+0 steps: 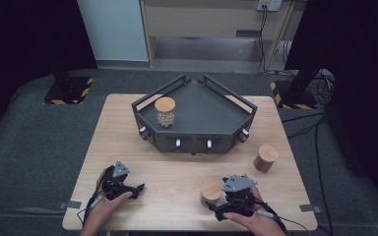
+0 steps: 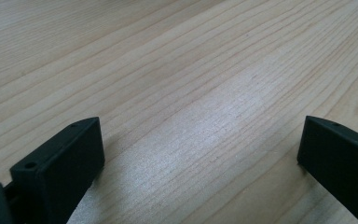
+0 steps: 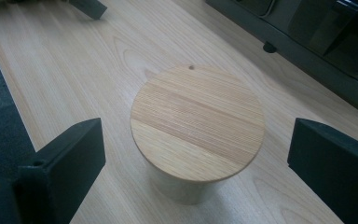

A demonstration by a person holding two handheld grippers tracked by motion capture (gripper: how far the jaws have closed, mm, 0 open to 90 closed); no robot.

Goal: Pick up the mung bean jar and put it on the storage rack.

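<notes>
Wooden table (image 1: 187,167): right tool (image 3: 193,154) spread around lidded jar (image 3: 198,126).

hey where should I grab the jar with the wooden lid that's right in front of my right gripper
Probably by the round body under the wooden lid; the jar stands upright. Bring the right gripper, its jaws open either side, lower.

Three wooden-lidded jars (image 1: 165,111) (image 1: 211,191) (image 1: 265,157), one dark tray (image 1: 211,110), one table (image 1: 123,142) and two grippers (image 1: 139,189) (image 1: 215,209) are counted.
</notes>
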